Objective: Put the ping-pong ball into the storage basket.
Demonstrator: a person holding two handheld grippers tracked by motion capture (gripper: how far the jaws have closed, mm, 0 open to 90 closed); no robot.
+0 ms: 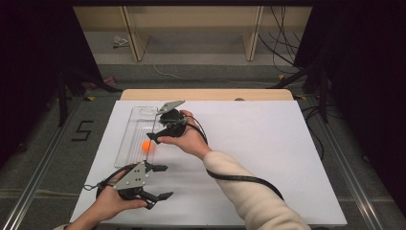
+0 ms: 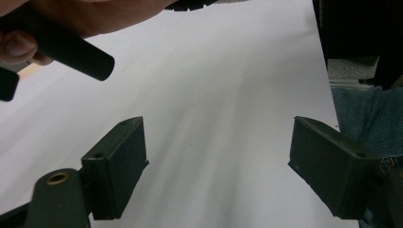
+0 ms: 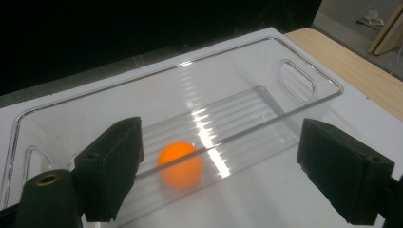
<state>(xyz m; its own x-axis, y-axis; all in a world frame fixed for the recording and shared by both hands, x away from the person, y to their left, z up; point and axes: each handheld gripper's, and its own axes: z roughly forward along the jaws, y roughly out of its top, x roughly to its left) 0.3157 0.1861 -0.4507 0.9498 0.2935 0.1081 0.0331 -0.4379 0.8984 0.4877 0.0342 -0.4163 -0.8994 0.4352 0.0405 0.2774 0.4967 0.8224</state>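
Currently my right tool [image 1: 154, 139] hangs open by the clear tray [image 1: 128, 139], probably having dropped the orange ball [image 1: 146, 145] inside, at left-centre; my left tool [image 1: 160, 181] idles open.

Both left gripper [image 1: 160, 182] and right gripper [image 1: 152, 139] gape, holding nothing.

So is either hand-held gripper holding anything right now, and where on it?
Nothing is held. The left hand-held gripper is open over bare table, and the right hand-held gripper is open, with the orange ball lying loose in the clear bin.
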